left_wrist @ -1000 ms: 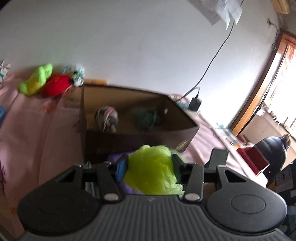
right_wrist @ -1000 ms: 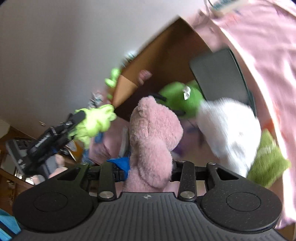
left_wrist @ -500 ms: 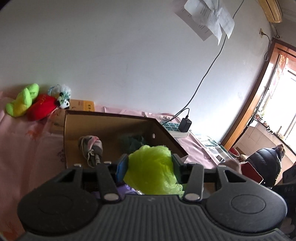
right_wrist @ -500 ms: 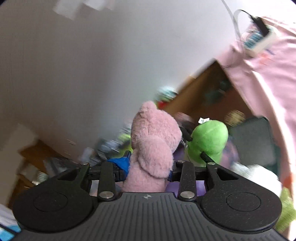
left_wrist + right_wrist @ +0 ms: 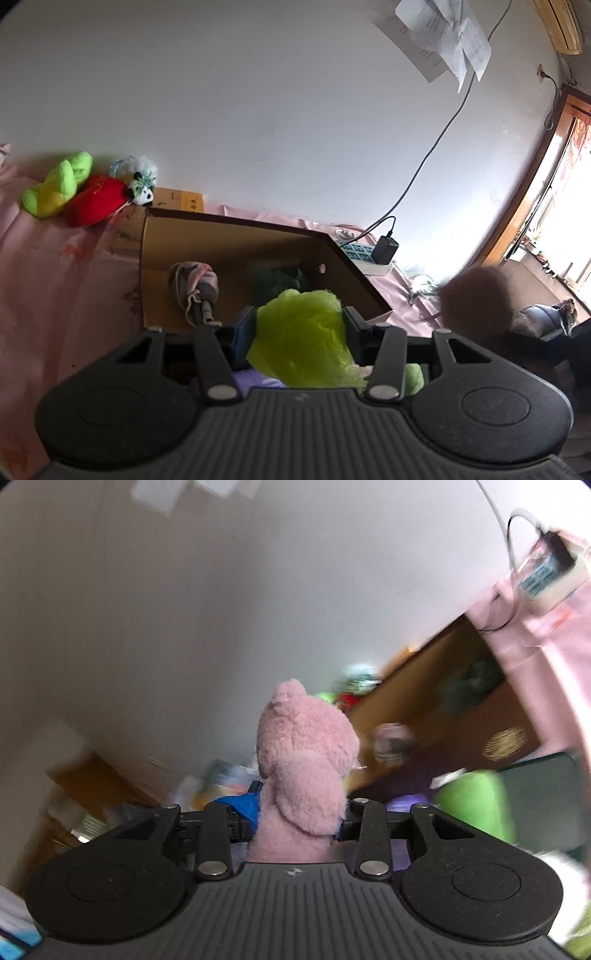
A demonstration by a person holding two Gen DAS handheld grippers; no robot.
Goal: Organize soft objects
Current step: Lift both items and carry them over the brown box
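Pink plush bear sits clamped in the right gripper, yellow-green mesh puff pinched in the left gripper just short of the cardboard box, so carry both well over the rim before releasing.

At the bottom centre of the frame the left gripper clamps a crumpled lime-green mesh puff between its two fingers. Just above it, in the middle of the frame, stands an open cardboard box; a grey-pink rolled cloth bundle and a dark green soft thing lie inside it. At the left, against the white wall, a yellow-green plush, a red plush and a small panda toy lie together on the pink bedsheet. Right of the box a power strip carries a black charger. A blurred brownish plush enters at the right.
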